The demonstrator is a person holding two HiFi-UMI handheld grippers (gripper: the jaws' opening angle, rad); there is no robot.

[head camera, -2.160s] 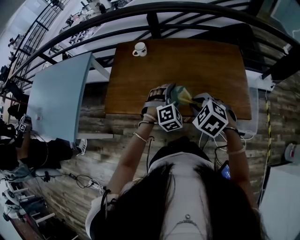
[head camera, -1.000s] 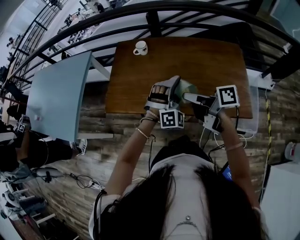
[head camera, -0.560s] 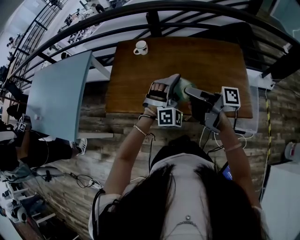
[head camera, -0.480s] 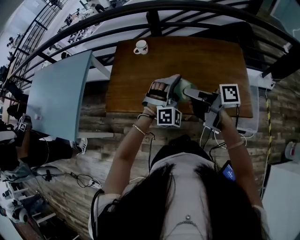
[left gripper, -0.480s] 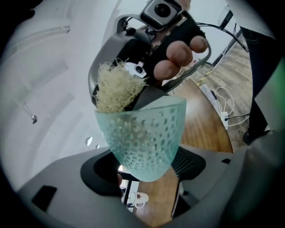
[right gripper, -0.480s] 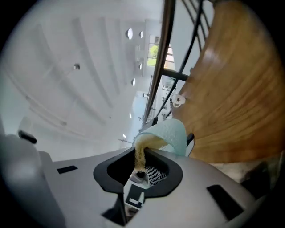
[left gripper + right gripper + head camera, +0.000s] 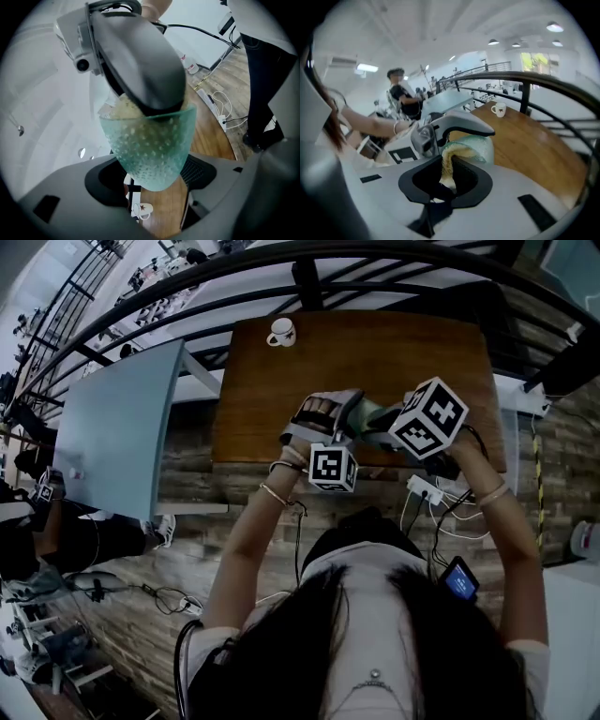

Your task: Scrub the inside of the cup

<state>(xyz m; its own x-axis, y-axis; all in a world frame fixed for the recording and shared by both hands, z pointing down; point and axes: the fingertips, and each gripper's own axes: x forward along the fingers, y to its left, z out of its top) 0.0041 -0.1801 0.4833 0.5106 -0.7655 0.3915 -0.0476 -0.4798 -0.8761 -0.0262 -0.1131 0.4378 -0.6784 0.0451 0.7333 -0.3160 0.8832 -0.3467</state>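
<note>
A white mug stood at the upper left of the wooden table, well apart from the work. The green glass cup was gripped at frame centre by the wide-set jaws of the left gripper. Its mouth was covered by the right gripper, whose narrow jaws were clamped on a sponge pushed inside. One mug, one cup, one sponge and two grippers were counted.
</note>
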